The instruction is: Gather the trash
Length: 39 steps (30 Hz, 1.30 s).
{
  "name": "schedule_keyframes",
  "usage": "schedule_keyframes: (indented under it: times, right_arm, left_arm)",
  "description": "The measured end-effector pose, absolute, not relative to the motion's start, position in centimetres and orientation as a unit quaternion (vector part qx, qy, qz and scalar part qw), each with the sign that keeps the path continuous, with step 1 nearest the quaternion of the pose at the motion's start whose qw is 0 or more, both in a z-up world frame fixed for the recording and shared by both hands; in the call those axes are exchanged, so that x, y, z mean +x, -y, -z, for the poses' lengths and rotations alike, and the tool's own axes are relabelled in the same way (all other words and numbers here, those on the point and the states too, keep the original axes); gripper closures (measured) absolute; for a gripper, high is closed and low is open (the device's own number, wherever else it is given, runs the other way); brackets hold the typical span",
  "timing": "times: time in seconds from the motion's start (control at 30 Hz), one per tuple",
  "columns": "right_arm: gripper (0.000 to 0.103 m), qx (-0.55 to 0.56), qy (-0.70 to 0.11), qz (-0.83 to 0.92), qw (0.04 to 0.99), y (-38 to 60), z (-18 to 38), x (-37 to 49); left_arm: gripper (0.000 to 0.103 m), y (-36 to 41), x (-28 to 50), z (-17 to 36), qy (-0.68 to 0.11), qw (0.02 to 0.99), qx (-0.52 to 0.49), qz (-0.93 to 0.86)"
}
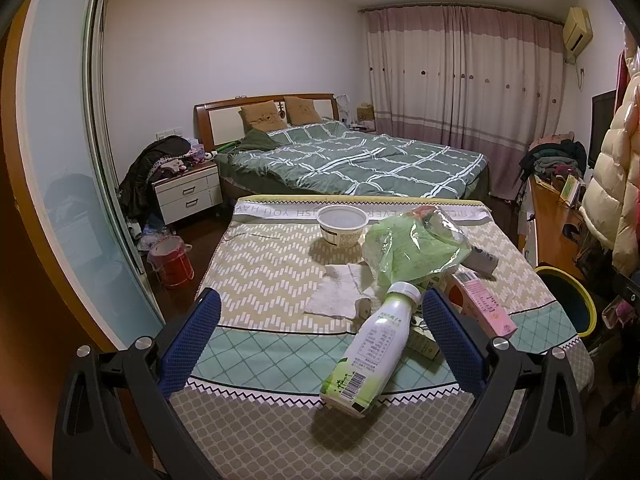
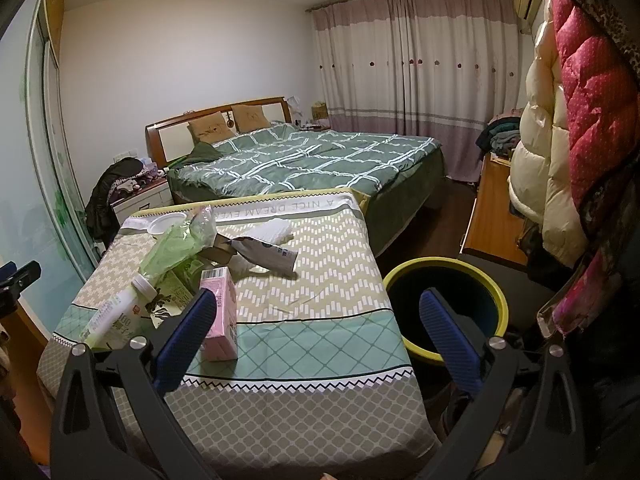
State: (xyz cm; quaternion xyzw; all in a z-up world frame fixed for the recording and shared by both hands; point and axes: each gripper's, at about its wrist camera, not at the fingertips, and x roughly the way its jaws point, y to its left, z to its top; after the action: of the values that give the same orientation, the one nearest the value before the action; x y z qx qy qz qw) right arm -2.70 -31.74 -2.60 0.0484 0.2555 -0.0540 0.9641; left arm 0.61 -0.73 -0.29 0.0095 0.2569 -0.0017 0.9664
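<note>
Trash lies on a cloth-covered table. A white and green plastic bottle lies on its side between my left gripper's open fingers. Beside it lie a pink carton, a green plastic bag, a white paper towel, a white cup and a torn wrapper. My right gripper is open and empty over the table's right edge, its left finger next to the pink carton. A yellow-rimmed bin stands right of the table.
A bed stands beyond the table, with a nightstand and a red bucket to the left. A wooden desk and hanging coats are on the right. A sliding glass door runs along the left.
</note>
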Motion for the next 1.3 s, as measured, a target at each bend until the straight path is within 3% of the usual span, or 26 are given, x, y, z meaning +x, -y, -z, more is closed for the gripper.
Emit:
schedule_keyframes:
  times: [1.3]
  right_arm:
    - [0.006, 0.052, -0.266, 0.055, 0.961, 31.8, 3.5, -1.8]
  left_arm:
    - [0.004, 1.0, 1.1, 1.3, -0.266, 0.964, 0.015, 0.000]
